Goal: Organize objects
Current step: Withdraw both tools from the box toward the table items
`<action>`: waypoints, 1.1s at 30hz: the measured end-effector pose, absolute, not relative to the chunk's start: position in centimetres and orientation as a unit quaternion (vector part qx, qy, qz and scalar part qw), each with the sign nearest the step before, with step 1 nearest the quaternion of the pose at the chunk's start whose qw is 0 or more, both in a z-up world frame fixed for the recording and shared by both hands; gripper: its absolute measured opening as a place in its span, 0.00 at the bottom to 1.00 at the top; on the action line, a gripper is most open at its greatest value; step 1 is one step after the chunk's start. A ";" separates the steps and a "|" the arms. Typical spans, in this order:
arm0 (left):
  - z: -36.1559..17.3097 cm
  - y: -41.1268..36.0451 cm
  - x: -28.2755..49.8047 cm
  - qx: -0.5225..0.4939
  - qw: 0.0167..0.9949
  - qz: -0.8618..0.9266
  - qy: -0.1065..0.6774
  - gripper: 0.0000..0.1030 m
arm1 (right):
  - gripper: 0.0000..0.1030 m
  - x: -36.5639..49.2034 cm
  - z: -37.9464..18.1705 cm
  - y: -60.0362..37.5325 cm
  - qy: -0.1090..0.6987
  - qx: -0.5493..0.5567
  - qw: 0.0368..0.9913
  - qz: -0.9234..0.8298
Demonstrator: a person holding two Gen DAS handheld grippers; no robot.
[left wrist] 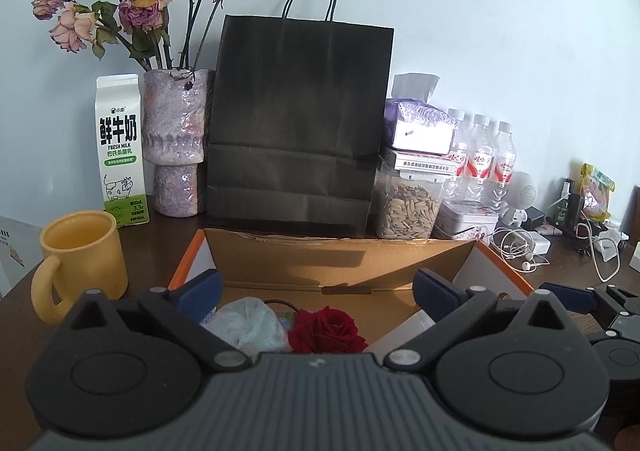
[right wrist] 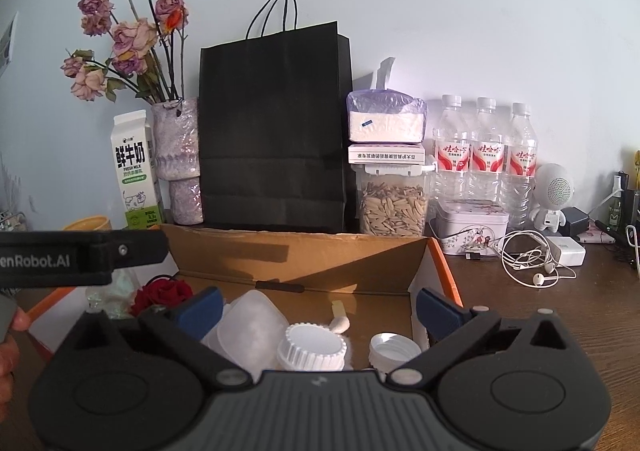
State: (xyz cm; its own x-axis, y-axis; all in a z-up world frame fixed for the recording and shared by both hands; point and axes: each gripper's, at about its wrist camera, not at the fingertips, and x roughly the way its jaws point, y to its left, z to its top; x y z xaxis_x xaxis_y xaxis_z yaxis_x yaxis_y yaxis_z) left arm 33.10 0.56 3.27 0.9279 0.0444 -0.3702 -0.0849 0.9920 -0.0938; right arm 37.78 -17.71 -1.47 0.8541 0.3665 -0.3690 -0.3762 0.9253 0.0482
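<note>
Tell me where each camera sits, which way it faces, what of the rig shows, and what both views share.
Left wrist: on the left gripper, facing the wall over the open cardboard box; its open blue-tipped fingers and the right gripper's edge show.
Right wrist: on the right gripper, facing likewise; its open fingers, the left gripper's black arm and a bit of hand show.
Shared: red rose, black paper bag, milk carton.

A dark wooden table (right wrist: 560, 311) carries a cardboard box (right wrist: 304, 259), yellow mug (left wrist: 80, 251), milk carton (left wrist: 120, 151) and earphones (right wrist: 528, 263).
</note>
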 end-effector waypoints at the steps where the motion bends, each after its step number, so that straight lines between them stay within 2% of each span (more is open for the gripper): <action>1: 3.3 0.5 33.1 -0.054 0.980 0.032 0.187 1.00 | 1.00 37.7 -1.5 -17.7 0.189 -0.014 0.963 0.193; 15: 4.6 0.7 30.2 -0.061 0.983 0.028 0.173 1.00 | 1.00 35.4 -0.4 -18.0 0.172 -0.028 0.965 0.194; 33: 4.2 2.1 21.5 -0.049 0.978 0.029 0.201 1.00 | 1.00 26.4 -0.3 -21.4 0.190 -0.064 0.955 0.217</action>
State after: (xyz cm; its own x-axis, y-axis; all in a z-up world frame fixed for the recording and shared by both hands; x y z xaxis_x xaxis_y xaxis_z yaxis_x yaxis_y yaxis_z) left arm 21.48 2.06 4.24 0.9177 0.0373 -0.3955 -0.0768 0.9935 -0.0843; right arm 26.36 -21.40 -0.34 0.8332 0.3903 -0.3917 -0.4391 0.8976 -0.0397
